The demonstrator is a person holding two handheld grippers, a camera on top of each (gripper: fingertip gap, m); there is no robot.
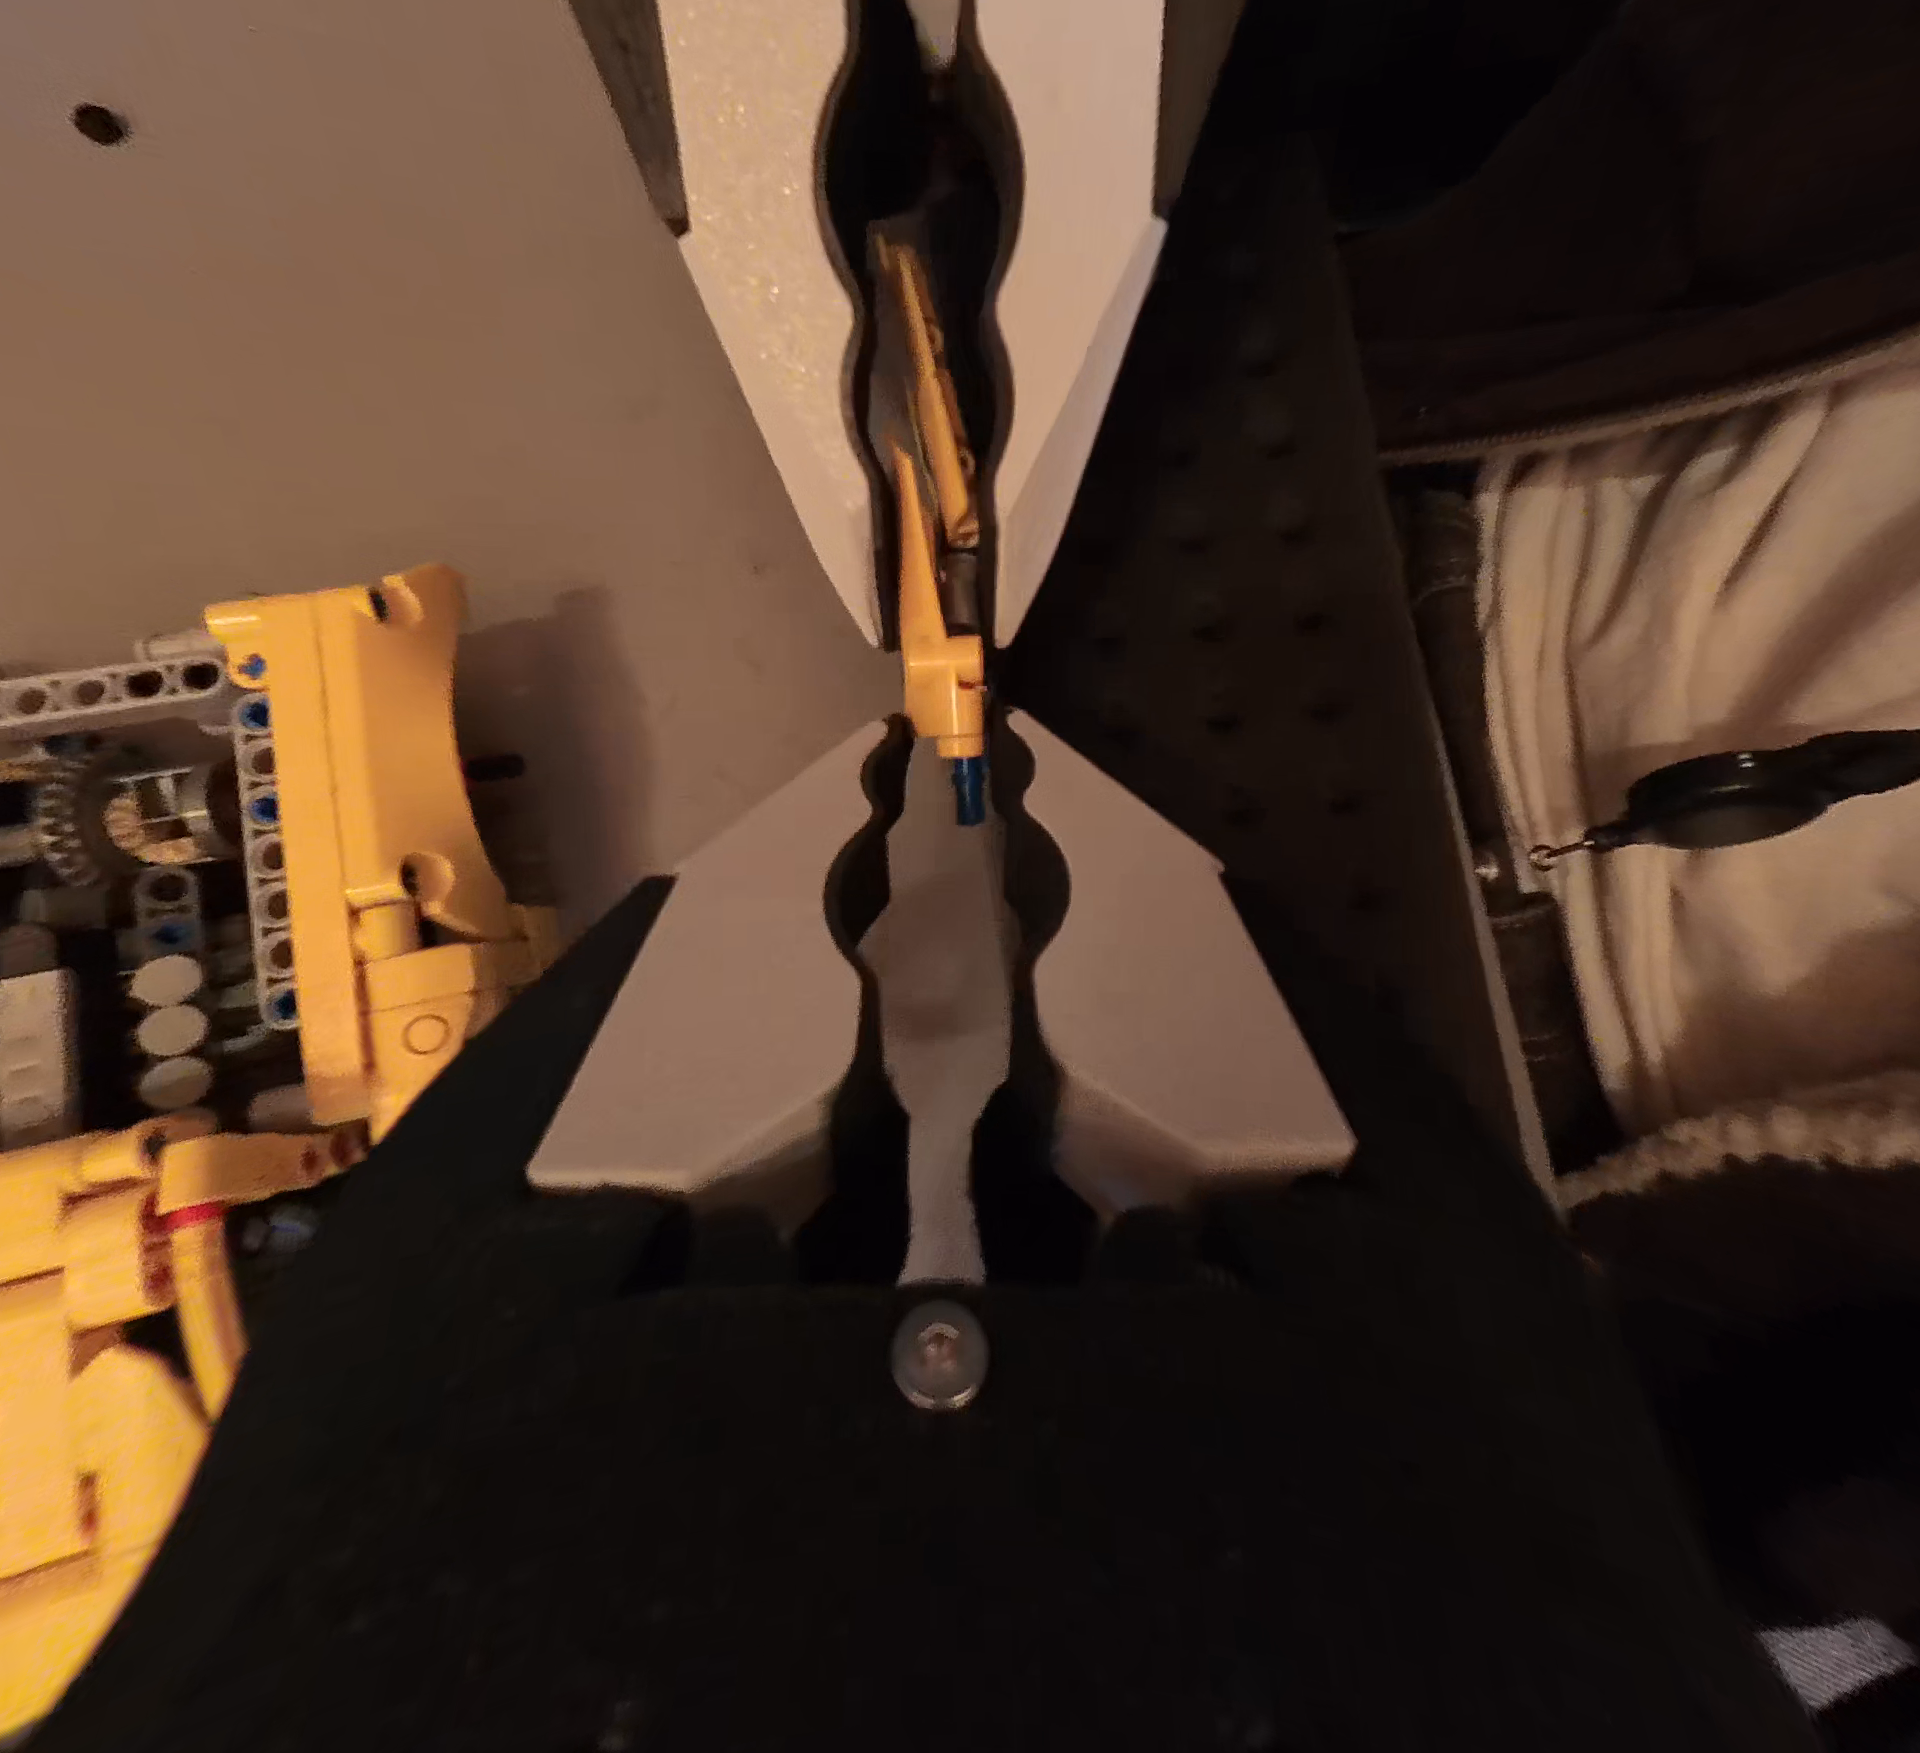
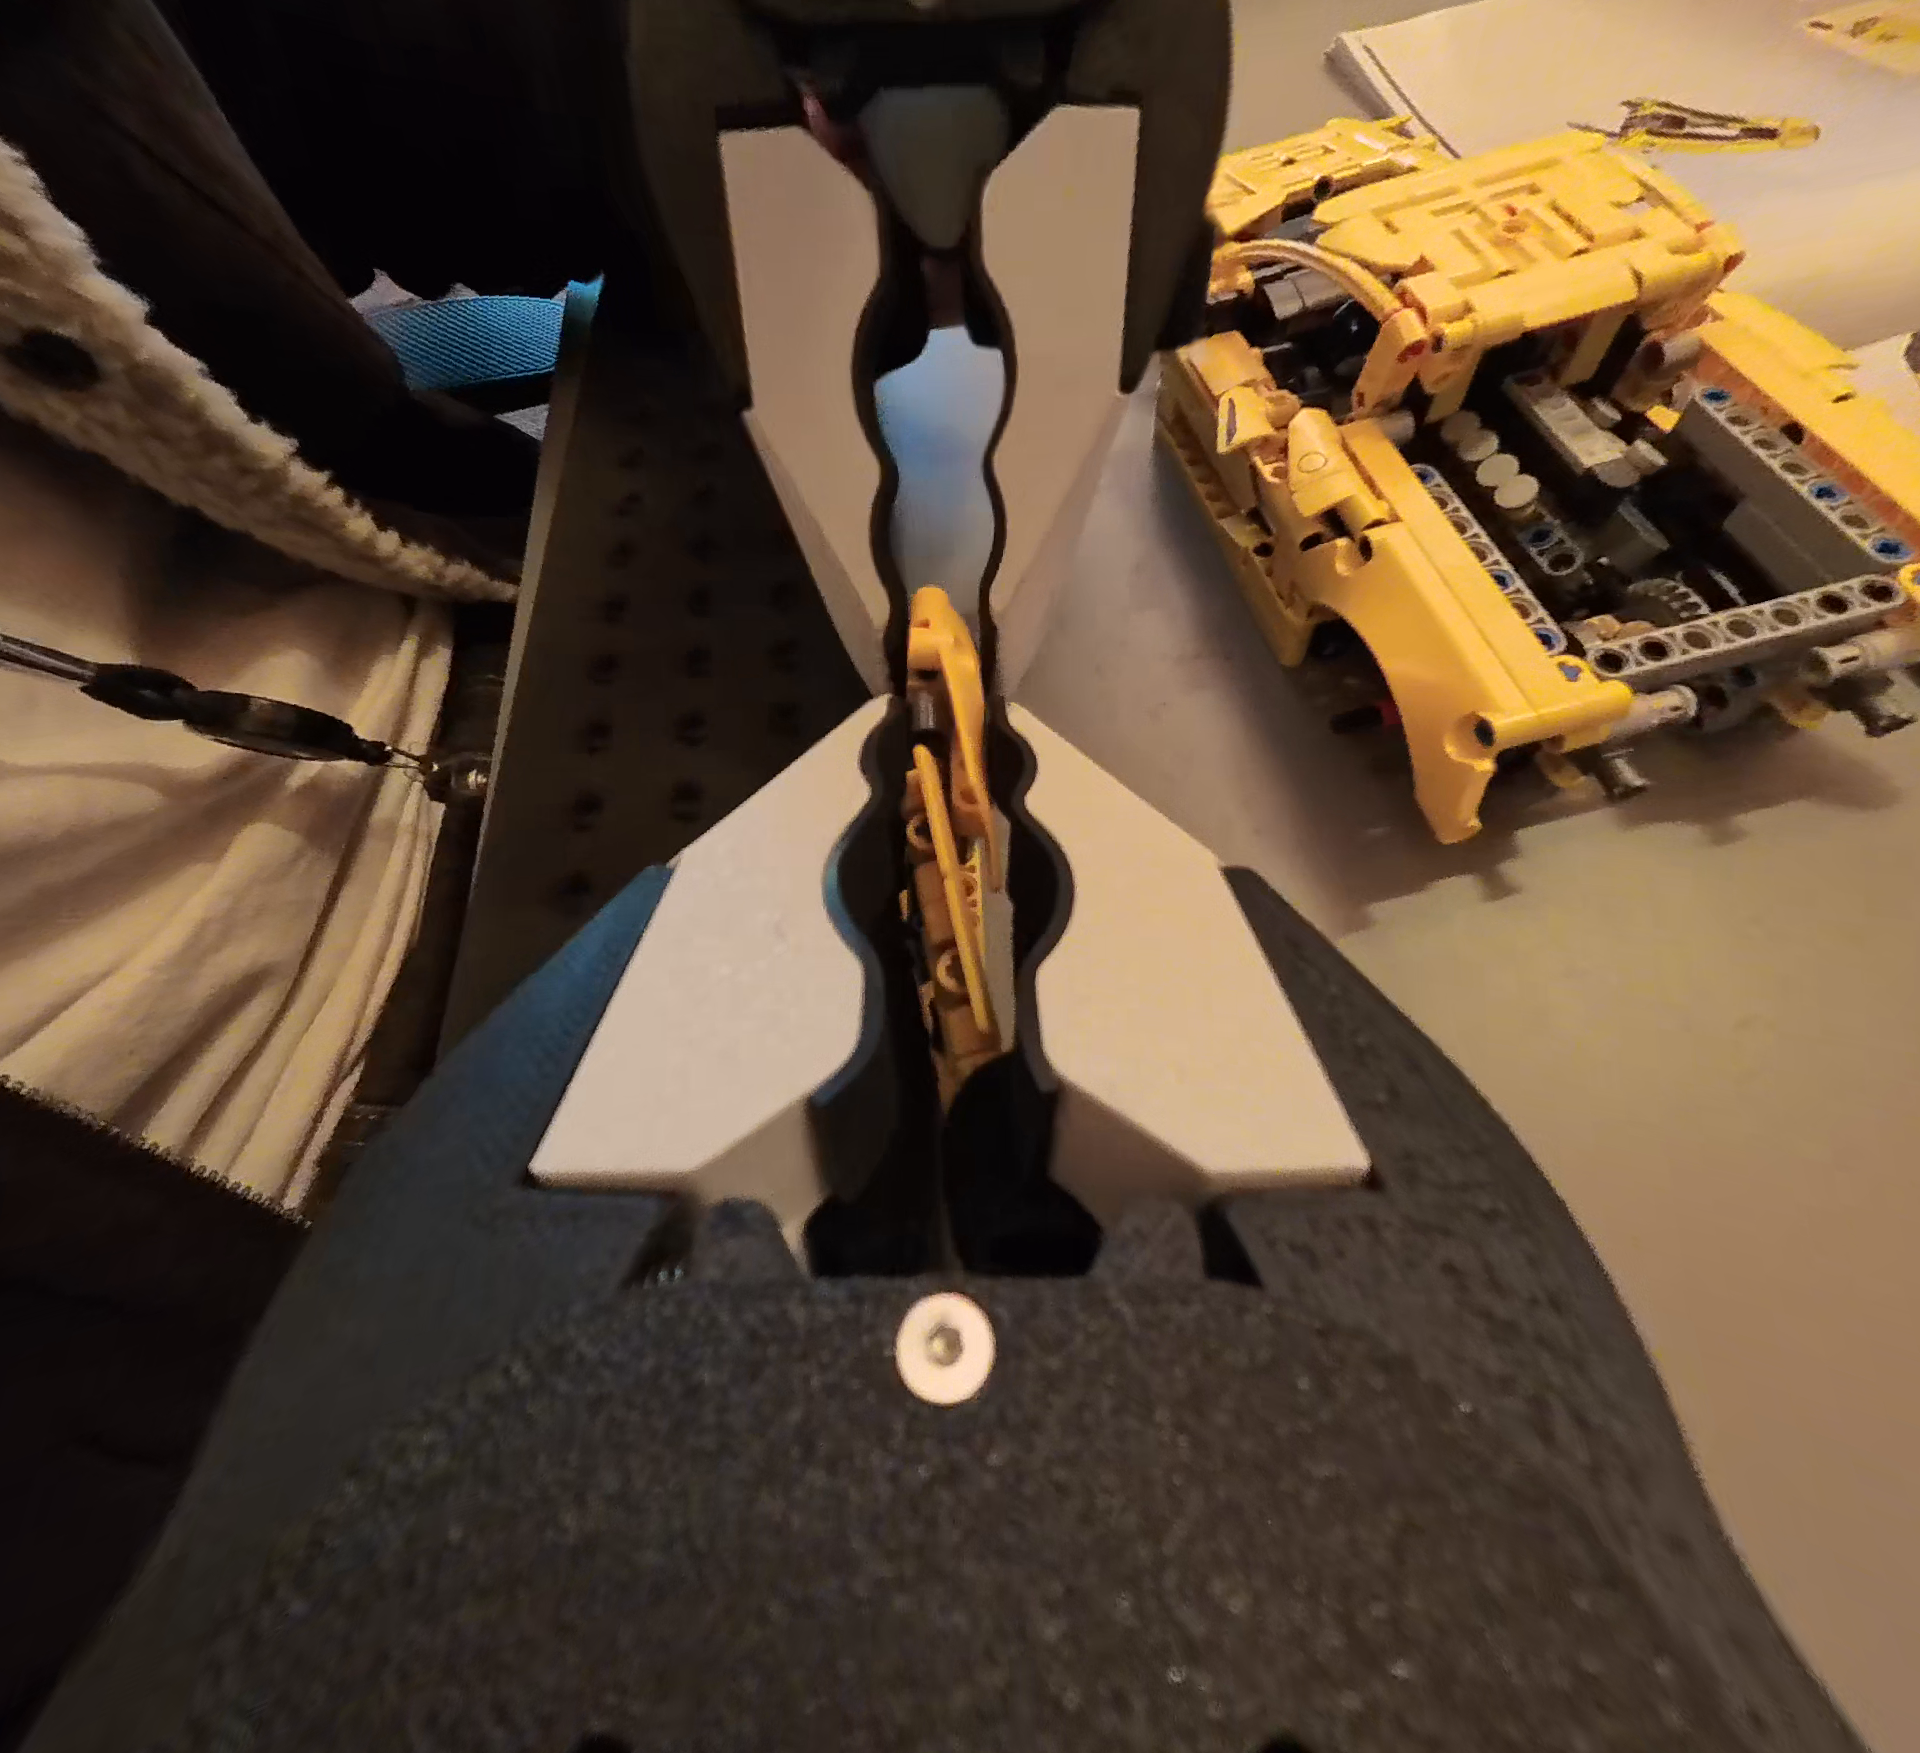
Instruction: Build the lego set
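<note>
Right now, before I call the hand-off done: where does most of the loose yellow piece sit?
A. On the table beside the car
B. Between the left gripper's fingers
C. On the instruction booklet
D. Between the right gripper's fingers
D: the right gripper is shut on the yellow piece along most of its length. Only the end with the blue pin reaches in at the left gripper.

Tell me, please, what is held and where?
A yellow Lego piece, body clamped in the right gripper; whether the left gripper grips its blue-pin end is unclear.
</note>
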